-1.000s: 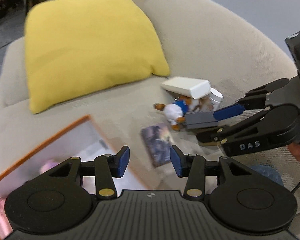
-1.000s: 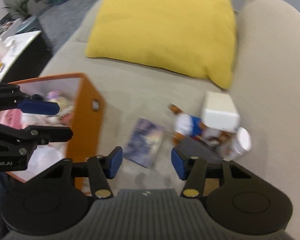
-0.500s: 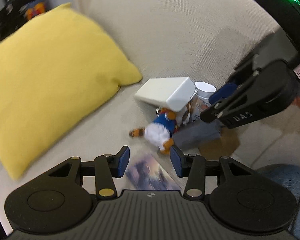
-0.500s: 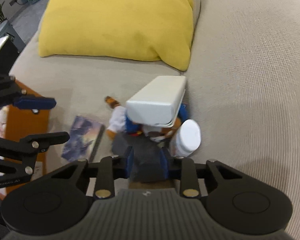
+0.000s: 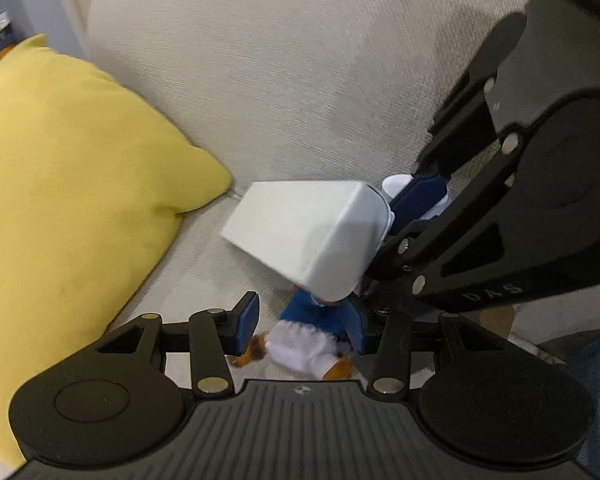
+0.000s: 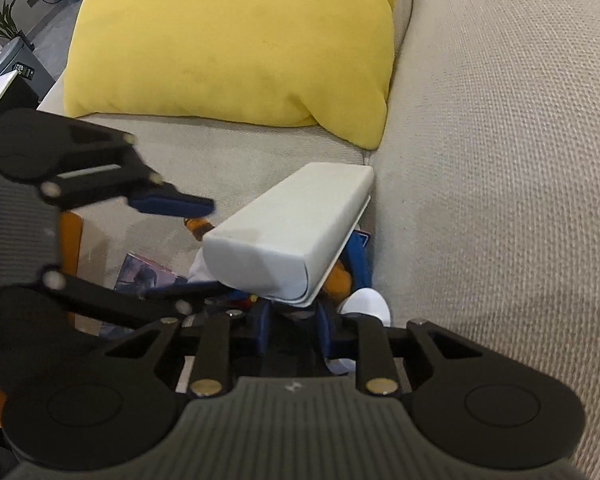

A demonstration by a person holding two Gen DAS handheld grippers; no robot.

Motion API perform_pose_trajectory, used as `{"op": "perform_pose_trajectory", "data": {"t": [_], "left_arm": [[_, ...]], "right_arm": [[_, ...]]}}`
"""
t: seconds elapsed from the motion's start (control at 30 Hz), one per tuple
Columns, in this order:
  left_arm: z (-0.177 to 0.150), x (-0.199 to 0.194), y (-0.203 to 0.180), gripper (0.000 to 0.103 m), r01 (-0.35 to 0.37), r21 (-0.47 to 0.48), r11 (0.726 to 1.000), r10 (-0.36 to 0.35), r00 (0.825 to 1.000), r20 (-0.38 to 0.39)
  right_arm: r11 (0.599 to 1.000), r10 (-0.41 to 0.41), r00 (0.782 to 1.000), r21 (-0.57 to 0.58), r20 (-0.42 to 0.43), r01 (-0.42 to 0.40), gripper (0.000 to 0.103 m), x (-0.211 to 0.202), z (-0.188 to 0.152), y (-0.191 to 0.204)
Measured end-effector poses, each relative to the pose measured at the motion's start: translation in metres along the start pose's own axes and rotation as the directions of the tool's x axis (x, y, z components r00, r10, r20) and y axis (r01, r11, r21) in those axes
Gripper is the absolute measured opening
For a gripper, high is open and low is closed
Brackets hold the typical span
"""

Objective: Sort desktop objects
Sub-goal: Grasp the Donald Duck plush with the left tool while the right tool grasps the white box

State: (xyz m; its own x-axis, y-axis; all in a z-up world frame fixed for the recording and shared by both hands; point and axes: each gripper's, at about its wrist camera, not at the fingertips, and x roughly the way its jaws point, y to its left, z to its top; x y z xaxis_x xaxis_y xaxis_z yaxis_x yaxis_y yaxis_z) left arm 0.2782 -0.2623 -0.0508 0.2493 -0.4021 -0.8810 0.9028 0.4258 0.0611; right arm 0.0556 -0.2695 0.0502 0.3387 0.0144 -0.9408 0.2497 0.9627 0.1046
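Both claws have come much closer to the pile since a second ago, and the orange bin that filled the left view then is now only a sliver at the edge of the right view.

The left claw (image 5: 306, 320) is sitting wide open, its blue pads (image 5: 246, 318) on each side of the toy (image 5: 308, 338). It is not squeezing the toy. The toy is lying on the sofa (image 5: 284, 80), with a blue top, a white bottom and orange feet.

The right claw (image 6: 291, 322) is nearly closed. Its blue pads are pressing on something dark and gray between them, but that thing is too hidden to name. In the left view the right claw (image 5: 416, 200) is reaching in from the right.

The white box (image 6: 288, 236) is lying tilted on top of the toy (image 6: 352, 258), one end up against the sofa back (image 6: 500, 160). A white cap (image 6: 366, 306) is peeking out just beside the box, by the right claw. A dark card (image 6: 148, 276) is lying flat on the seat near the orange bin (image 6: 70, 240).

The yellow pillow (image 6: 236, 40) is leaning behind the pile, apart from the box.
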Motion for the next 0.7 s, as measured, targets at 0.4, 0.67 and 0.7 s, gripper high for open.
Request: {"op": "perform_pose_trajectory", "data": {"t": [0.4, 0.67, 0.7], "left_arm": [[0.006, 0.037, -0.001, 0.043, 0.055, 0.016, 0.998, -0.054, 0.997, -0.056], [-0.005, 0.0, 0.006, 0.037, 0.027, -0.078, 0.997, -0.034, 0.995, -0.095], [-0.008, -0.007, 0.007, 0.037, 0.02, -0.093, 0.995, -0.03, 0.994, -0.109]], "right_arm": [[0.999, 0.035, 0.999, 0.009, 0.004, -0.035, 0.02, 0.007, 0.002, -0.001], [0.998, 0.059, 0.998, -0.013, 0.011, -0.059, 0.021, -0.012, 0.0, 0.009], [0.998, 0.061, 0.998, -0.028, 0.006, -0.06, 0.022, -0.015, -0.002, 0.013]]}}
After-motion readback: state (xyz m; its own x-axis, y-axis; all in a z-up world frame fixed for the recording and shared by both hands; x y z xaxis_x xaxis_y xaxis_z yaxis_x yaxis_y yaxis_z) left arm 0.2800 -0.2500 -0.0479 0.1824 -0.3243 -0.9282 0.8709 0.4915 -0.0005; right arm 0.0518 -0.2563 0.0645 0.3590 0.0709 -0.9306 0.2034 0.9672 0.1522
